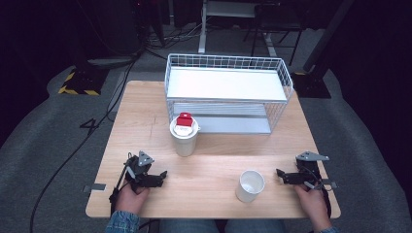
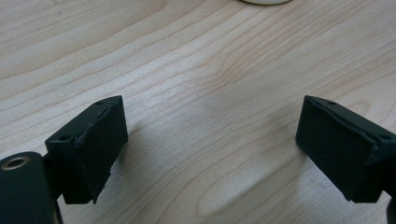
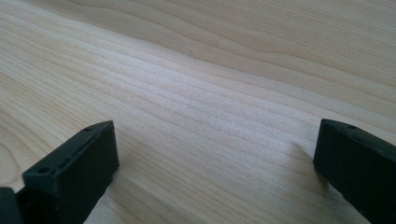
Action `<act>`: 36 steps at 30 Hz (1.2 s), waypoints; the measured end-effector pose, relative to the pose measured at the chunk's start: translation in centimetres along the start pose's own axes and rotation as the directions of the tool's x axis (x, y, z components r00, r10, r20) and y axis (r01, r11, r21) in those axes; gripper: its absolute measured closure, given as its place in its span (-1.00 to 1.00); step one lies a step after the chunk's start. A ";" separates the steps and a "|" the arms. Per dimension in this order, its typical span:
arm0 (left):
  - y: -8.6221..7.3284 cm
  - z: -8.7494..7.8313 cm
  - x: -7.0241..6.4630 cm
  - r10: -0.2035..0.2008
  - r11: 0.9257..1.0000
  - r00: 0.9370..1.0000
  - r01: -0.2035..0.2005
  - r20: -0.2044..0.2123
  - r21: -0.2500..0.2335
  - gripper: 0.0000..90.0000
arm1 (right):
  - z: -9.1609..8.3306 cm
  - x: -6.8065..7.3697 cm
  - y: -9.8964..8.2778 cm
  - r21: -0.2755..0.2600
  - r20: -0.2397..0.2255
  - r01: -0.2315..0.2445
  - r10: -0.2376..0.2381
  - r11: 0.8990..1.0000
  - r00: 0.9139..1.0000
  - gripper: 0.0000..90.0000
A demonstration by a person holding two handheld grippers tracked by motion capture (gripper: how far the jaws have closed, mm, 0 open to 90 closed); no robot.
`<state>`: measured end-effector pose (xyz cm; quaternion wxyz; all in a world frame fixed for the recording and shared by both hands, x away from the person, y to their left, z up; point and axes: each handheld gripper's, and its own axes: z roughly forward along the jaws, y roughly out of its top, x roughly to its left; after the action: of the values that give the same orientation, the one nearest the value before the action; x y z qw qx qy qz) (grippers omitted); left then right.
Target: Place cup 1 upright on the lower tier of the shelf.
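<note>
Both tongs, left point(image 1: 162, 175) and right point(image 1: 281, 173), rest wide open and empty on the table point(image 1: 214, 160); the nearby open white paper cup point(image 1: 250, 185) looks light and crushable, best gripped gently across its rim

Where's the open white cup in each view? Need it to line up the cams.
High view: the open white cup stands near the front edge of the table, just left of the right gripper.
Left gripper view: probably the white rim cut by the top edge.
Right gripper view: not in it.
Shared landmark: the light wood grain of the table.
</note>
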<state>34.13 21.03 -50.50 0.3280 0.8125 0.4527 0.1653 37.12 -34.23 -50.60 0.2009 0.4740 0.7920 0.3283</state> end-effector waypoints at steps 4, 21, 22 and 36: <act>0.2 0.1 0.3 0.029 1.000 0.999 -0.029 0.022 0.006 -0.81 | 0.0 0.0 0.0 -0.001 0.003 -0.003 0.003 1.000 1.000 -1.00; 1.0 1.0 0.5 0.028 0.999 0.999 -0.028 0.022 0.033 -0.99 | 0.0 0.0 0.0 0.000 -0.005 0.004 -0.004 1.000 1.000 -1.00; 1.1 1.2 0.5 0.021 0.999 0.999 -0.022 0.024 0.024 -0.99 | 0.0 0.0 0.0 0.000 -0.004 0.003 -0.003 1.000 1.000 -1.00; 1.8 1.7 0.6 0.018 0.999 1.000 -0.019 0.018 0.027 -0.99 | 0.0 0.0 0.0 0.000 -0.003 0.001 -0.001 1.000 1.000 -1.00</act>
<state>36.57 20.20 -50.57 0.3195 0.8225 0.4443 0.1549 37.11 -34.22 -50.59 0.2001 0.4730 0.7925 0.3288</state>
